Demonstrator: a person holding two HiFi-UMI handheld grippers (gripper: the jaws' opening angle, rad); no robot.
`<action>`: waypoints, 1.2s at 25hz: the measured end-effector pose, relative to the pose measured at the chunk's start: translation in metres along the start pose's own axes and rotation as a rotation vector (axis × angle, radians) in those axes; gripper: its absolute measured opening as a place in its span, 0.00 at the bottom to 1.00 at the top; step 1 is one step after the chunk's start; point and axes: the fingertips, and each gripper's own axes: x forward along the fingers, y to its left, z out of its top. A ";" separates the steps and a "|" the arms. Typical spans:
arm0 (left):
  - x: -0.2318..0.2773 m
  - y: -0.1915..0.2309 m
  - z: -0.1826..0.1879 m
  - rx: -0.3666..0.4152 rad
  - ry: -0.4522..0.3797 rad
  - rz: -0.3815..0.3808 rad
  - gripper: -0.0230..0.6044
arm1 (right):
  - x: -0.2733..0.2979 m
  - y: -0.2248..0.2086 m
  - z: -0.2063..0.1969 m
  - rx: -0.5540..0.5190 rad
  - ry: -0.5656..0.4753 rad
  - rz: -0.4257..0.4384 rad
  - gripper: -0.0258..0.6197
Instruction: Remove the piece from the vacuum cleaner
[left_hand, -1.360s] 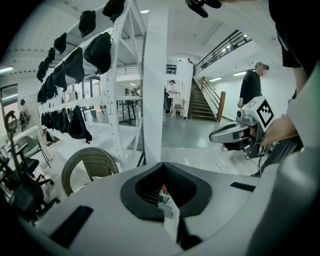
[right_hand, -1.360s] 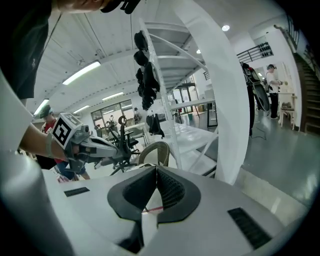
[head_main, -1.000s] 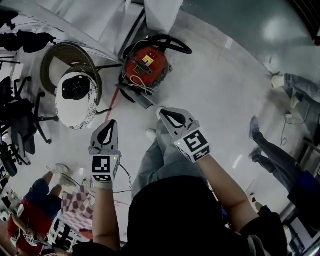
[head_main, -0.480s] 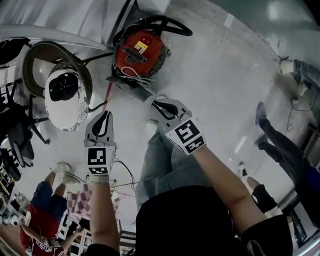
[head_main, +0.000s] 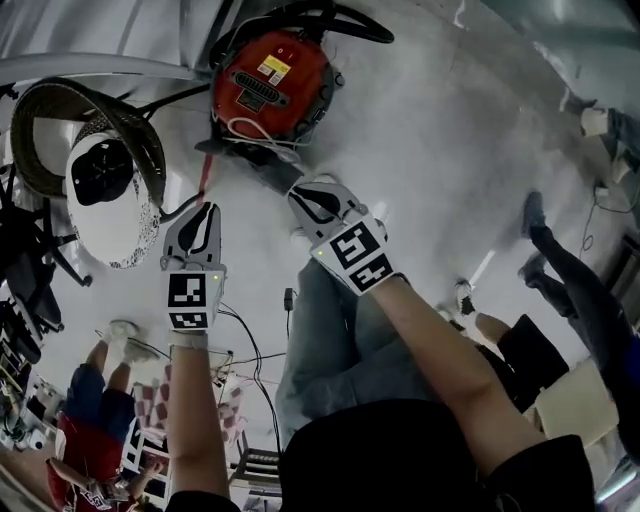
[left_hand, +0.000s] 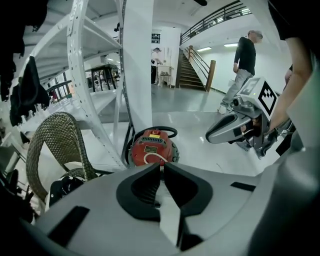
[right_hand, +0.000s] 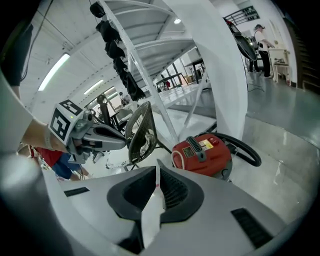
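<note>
Head view: a red vacuum cleaner (head_main: 268, 85) is seen on the floor ahead of both grippers, beside a wicker chair (head_main: 100, 100). A black hose (head_main: 330, 15) is looped behind it, and a white cord (head_main: 262, 135) is draped over its front. The vacuum is not touched by either gripper.

The left gripper (head_main: 206, 212) is held short of the vacuum with its jaws together and nothing between them. The right gripper (head_main: 310, 200) is nearer, just short of the dark part at the vacuum's base (head_main: 270, 168), with its jaws likewise together and empty.

Which piece is to be removed cannot be told for certain; the hose or the dark base part is likely meant.

- **Body:** judged hard plastic, fairly heavy and smooth, so it may slide or roll when pulled.
- **Hose:** judged flexible, so it would give if gripped mid-length.
- **Hold:** best taken at a rigid end or cuff near the joint, with the body braced by the other gripper. The jaws must be opened first.
</note>
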 end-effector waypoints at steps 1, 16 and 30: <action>0.008 0.001 -0.006 0.005 0.007 -0.005 0.07 | 0.009 -0.003 -0.005 0.002 0.006 0.002 0.09; 0.130 0.041 -0.087 0.096 0.138 -0.055 0.21 | 0.127 -0.037 -0.070 0.014 0.096 0.068 0.18; 0.203 0.046 -0.130 0.338 0.252 -0.117 0.22 | 0.184 -0.044 -0.102 -0.006 0.116 0.134 0.20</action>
